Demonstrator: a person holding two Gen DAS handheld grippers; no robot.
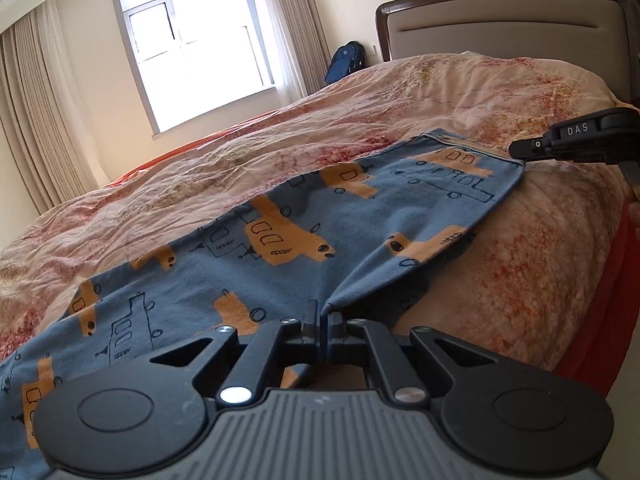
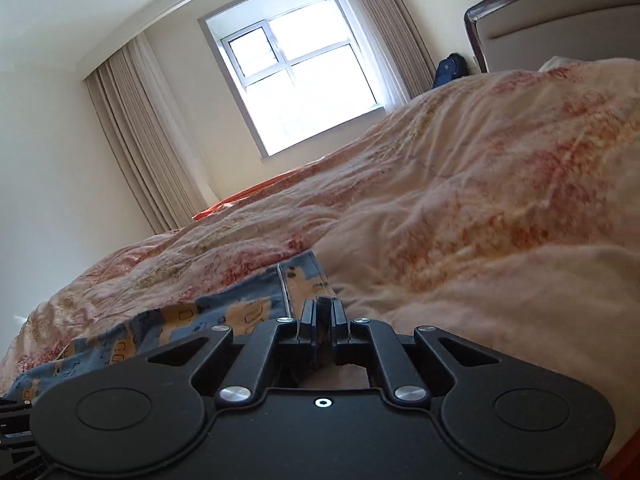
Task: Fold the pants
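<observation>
Blue pants [image 1: 280, 248] with orange and dark truck prints lie spread on the bed's quilt. My left gripper [image 1: 323, 314] is shut on a fold of the pants at their near edge, pinching the cloth between its fingers. My right gripper [image 1: 520, 148] reaches in from the right and meets the far corner of the pants at the waistband. In the right wrist view the right gripper [image 2: 323, 308] is shut on that edge of the pants [image 2: 224, 312], which trail off to the left.
The pink and red floral quilt [image 1: 440, 88] covers the bed. A brown-framed headboard [image 1: 500, 16] stands at the back right. A window [image 1: 192, 48] with curtains and a blue backpack [image 1: 345, 62] are behind the bed.
</observation>
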